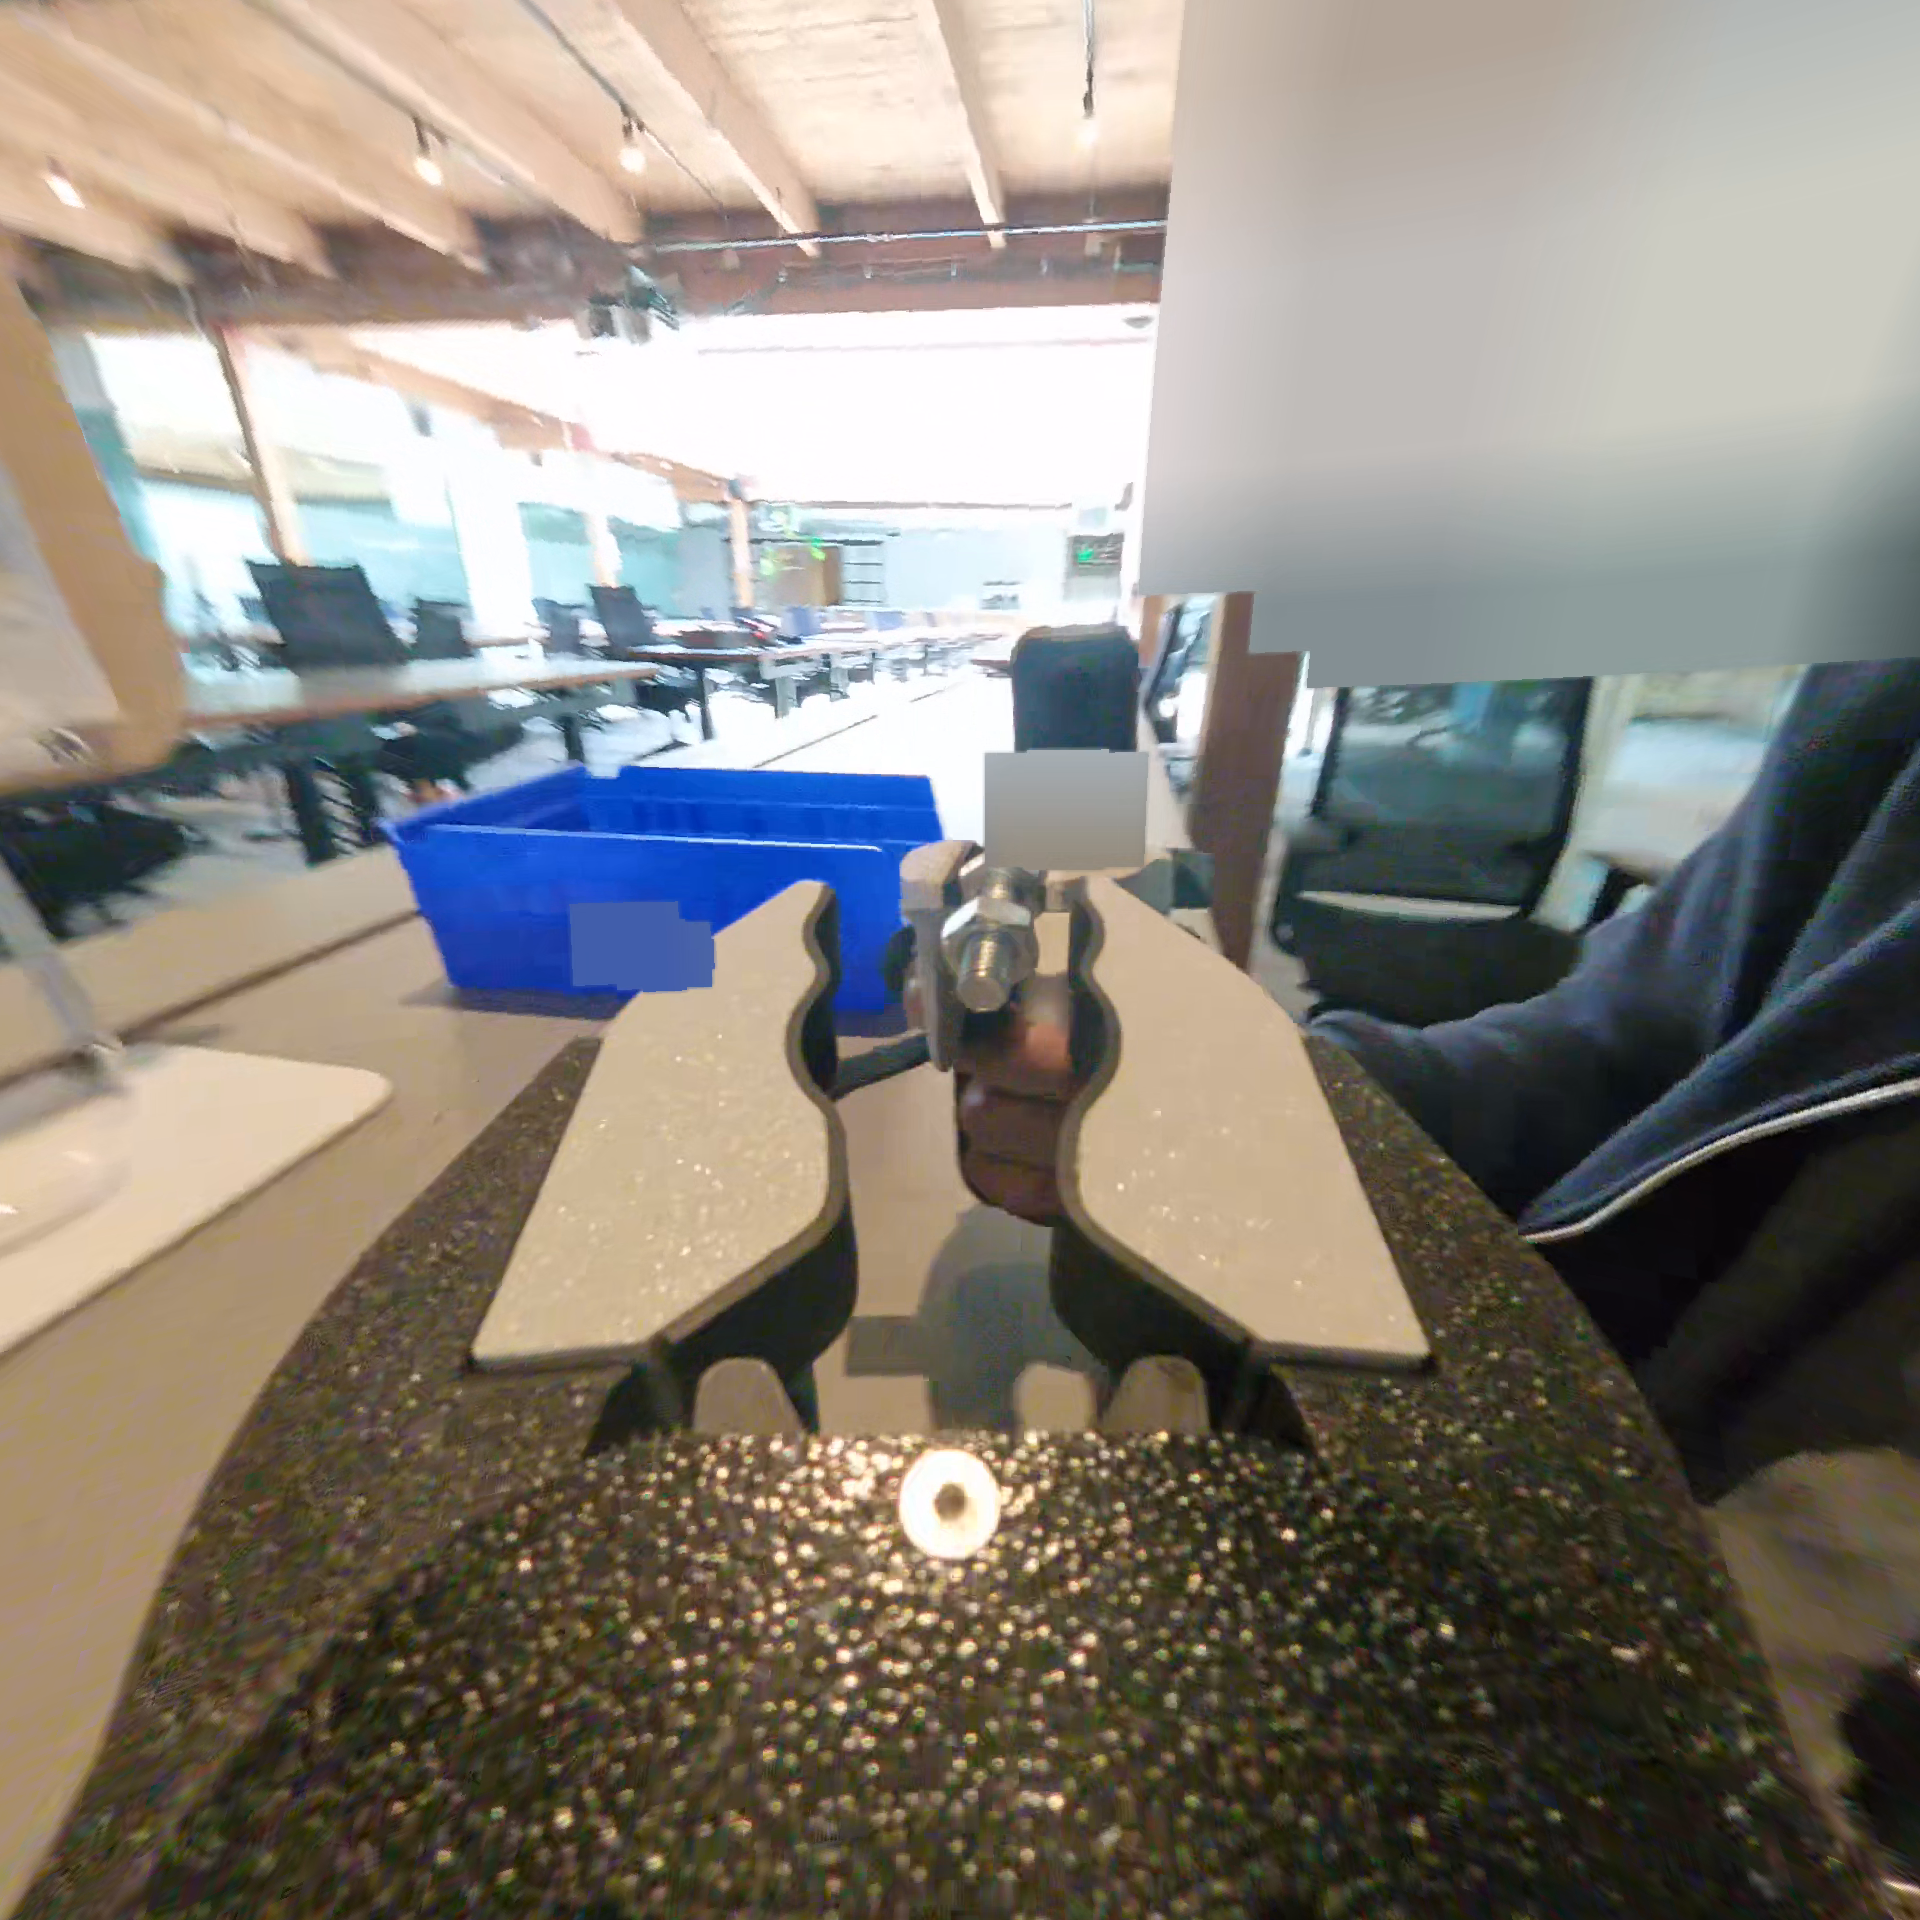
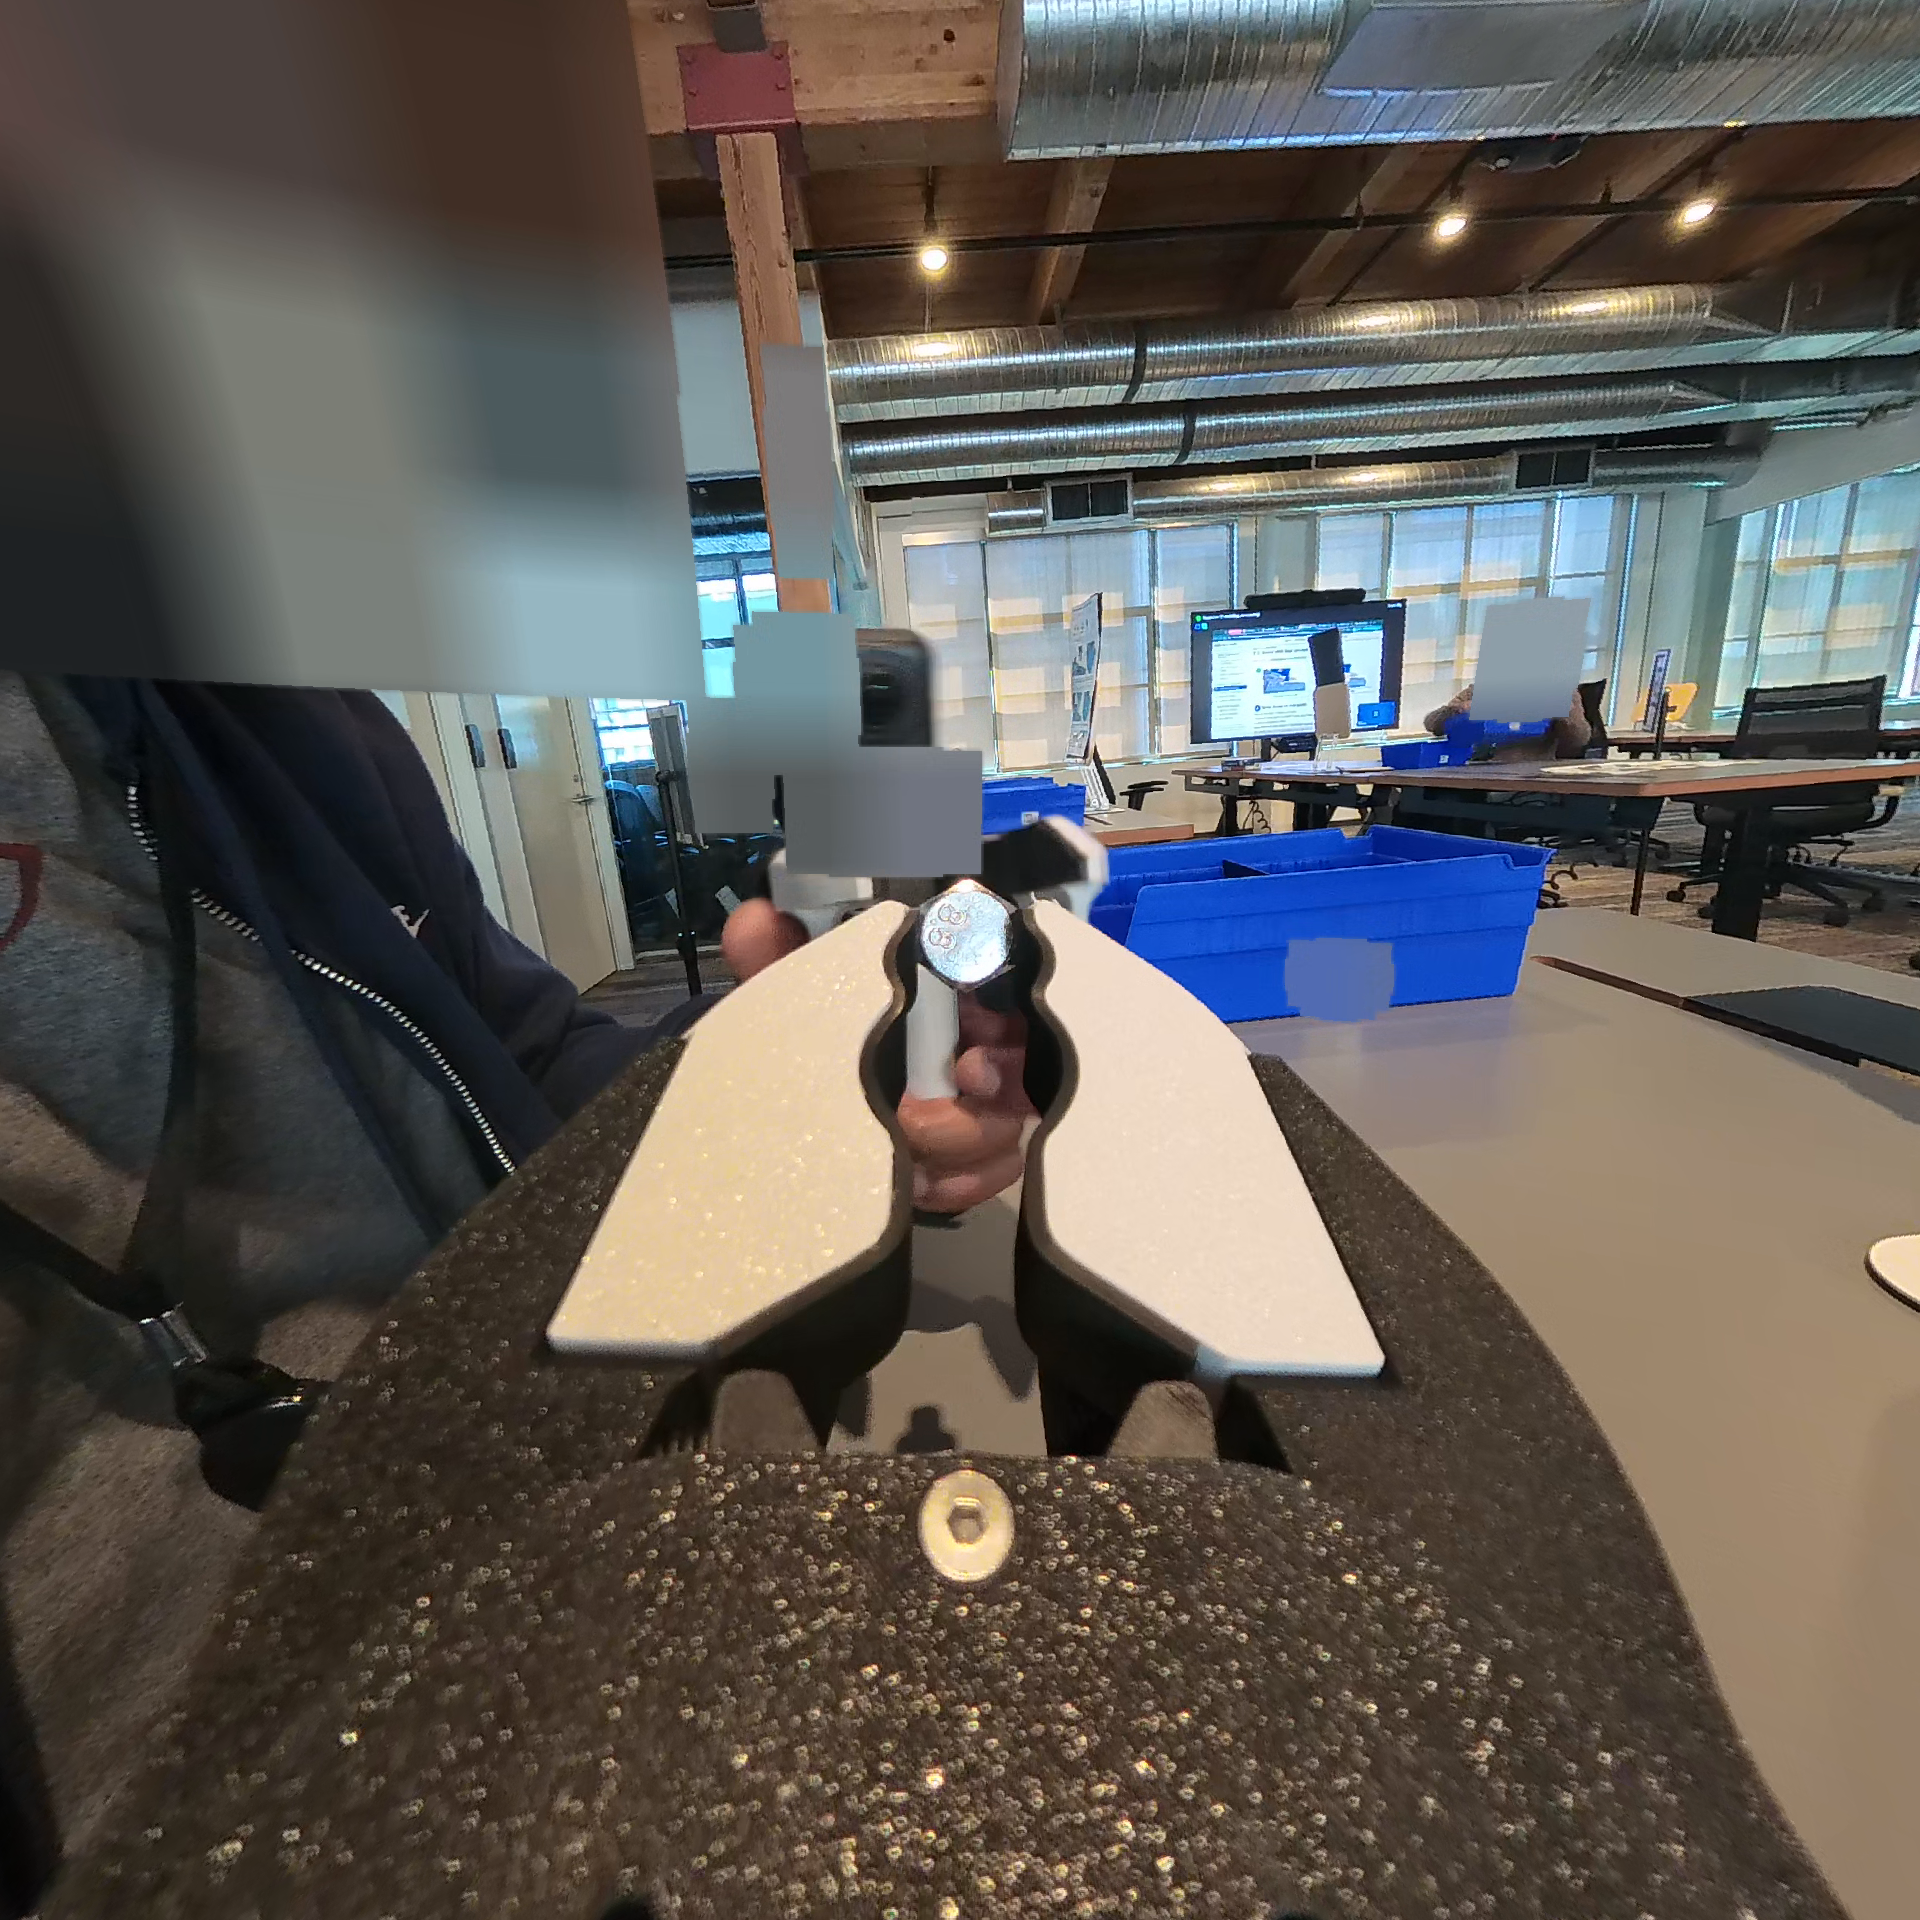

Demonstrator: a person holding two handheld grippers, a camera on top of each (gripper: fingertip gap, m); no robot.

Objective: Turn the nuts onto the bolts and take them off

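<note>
Right gripper (image 2: 964,951): pinching the bolt (image 2: 966,938) by its head, above the desk (image 2: 1507,1195).
Left gripper (image 1: 951,935): spread wide, beside the nut (image 1: 985,927).
Nut: sitting on the bolt's threads.
Risk: a weak grab could let the nut slip.

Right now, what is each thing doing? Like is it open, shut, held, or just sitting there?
Left gripper: open, fingers either side of the bolt's threaded end, not clearly touching.
Right gripper: shut on the bolt head.
Bolt: held up in the air, threaded end toward the left gripper.
Nut: threaded onto the bolt, some thread sticking out past it.
Blue bin: sitting on the table, top open.
</note>
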